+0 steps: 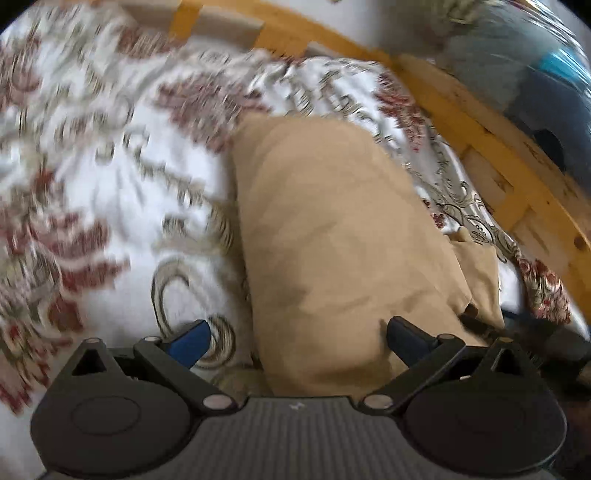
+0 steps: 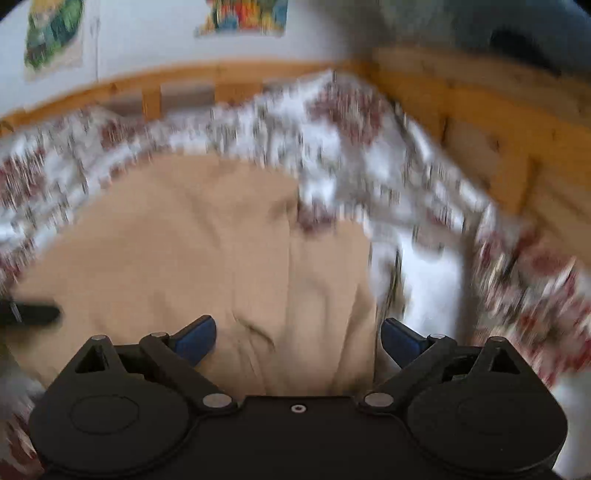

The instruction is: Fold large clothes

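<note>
A tan garment [image 1: 332, 229] lies in a long folded strip on a bed with a floral cover [image 1: 110, 177]. My left gripper [image 1: 297, 341] hovers over the strip's near end, jaws wide apart, blue pads clear of the cloth. In the right wrist view the same tan garment [image 2: 207, 251] spreads wider, with creases down its middle. My right gripper [image 2: 297, 338] stands open above its near edge, nothing pinched between the blue pads. Both views are blurred by motion.
A wooden bed frame [image 1: 491, 147] runs along the far and right sides, with its slats showing. In the right wrist view the wooden frame [image 2: 480, 122] meets a white wall with two colourful pictures [image 2: 243, 16]. A dark object [image 2: 29, 314] pokes in at the left edge.
</note>
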Demonstrator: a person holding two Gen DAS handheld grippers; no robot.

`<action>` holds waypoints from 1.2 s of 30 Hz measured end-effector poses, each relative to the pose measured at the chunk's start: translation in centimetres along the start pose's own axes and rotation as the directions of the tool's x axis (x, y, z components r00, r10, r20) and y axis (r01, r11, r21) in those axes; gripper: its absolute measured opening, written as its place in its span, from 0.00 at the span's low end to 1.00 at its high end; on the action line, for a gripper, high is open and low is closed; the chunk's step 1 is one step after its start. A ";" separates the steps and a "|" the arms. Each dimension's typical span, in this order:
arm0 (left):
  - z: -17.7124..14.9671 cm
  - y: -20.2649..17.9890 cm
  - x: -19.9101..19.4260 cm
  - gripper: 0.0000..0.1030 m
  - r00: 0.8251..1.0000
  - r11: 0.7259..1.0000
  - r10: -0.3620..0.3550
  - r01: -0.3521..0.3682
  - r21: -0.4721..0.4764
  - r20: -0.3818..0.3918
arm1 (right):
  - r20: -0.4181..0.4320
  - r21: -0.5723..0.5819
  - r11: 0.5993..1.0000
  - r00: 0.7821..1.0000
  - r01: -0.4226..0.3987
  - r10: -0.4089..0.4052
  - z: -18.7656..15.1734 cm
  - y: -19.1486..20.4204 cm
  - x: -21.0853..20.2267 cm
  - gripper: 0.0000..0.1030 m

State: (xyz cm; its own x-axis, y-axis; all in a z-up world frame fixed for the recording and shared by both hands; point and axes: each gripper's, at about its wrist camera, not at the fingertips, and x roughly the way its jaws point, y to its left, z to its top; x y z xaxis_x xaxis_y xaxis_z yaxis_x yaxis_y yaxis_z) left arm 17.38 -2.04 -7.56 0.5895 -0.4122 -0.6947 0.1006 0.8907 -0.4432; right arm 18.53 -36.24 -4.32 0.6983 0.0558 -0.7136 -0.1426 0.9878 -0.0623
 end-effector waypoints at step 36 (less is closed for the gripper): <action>4.6 -0.9 1.6 1.00 0.996 0.999 0.026 -0.022 0.040 -0.084 | -0.028 0.294 0.939 0.980 -0.180 0.197 -0.3 -3.0 2.1 0.99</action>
State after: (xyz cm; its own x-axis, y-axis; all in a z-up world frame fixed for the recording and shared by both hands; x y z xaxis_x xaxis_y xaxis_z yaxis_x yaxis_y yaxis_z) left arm 21.89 -2.61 -5.69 0.5223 -0.4039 -0.7511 0.1192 0.9067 -0.4047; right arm 20.26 -39.08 -5.85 0.6367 0.2451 -0.7311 -0.0532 0.9598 0.2754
